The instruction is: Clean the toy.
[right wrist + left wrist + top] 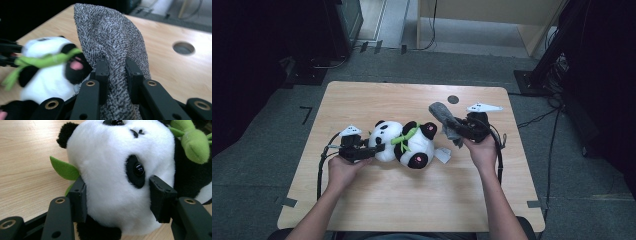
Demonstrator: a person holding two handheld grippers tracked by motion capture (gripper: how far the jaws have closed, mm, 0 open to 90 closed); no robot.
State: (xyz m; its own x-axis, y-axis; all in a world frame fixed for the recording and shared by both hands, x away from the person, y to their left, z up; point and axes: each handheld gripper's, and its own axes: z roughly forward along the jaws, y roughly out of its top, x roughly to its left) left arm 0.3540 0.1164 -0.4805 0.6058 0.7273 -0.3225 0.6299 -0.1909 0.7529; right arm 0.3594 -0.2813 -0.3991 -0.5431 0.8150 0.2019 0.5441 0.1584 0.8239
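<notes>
White plush: we clamp the panda by its head in the left gripper; it lies on its back mid-table, long axis running right. The right gripper, pinched tight on a grey sock, hangs just beyond the panda's feet, nothing between; table hole behind.

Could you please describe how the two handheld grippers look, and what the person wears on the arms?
Both the left gripper and the right gripper are black, with flat rectangular pads on arms fixed by brass-coloured rivets. Each carries a pale three-cornered plate with small dark marks on top and trails a black cable. The forearms are bare; no sleeves reach them.
</notes>
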